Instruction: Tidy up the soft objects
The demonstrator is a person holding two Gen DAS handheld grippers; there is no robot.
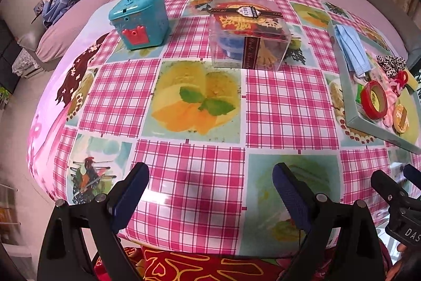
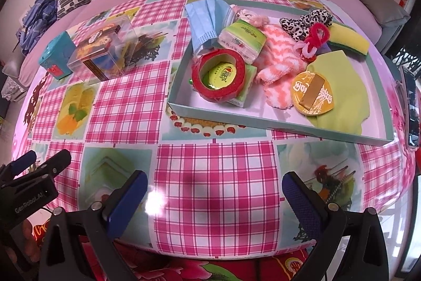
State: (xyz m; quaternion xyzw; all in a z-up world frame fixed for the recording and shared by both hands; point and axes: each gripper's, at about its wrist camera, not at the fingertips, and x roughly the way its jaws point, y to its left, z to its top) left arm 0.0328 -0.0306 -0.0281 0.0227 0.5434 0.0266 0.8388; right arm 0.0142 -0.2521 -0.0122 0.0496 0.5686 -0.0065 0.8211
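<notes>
- While both tools hover over the checked tablecloth (image 1: 200,191), the left gripper (image 1: 210,191) and right gripper (image 2: 214,198) each gape wide, holding nothing.
- Soft items fill the shallow tray (image 2: 263,120): blue face mask (image 2: 205,20), pink fuzzy cloth (image 2: 279,62), leopard scrunchie (image 2: 302,20), yellow sponge (image 2: 350,40).
- Beside it, toward the sofa, stand a clear box (image 1: 250,36) and teal box (image 1: 139,17).

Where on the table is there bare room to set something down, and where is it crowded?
The widest bare patch is the checked tablecloth at the near edge, between both open claws and the tray. A smaller patch lies left of the tray, in front of the clear box and teal box. The tray is crowded, with only slim bare strips along its near and left walls.
</notes>
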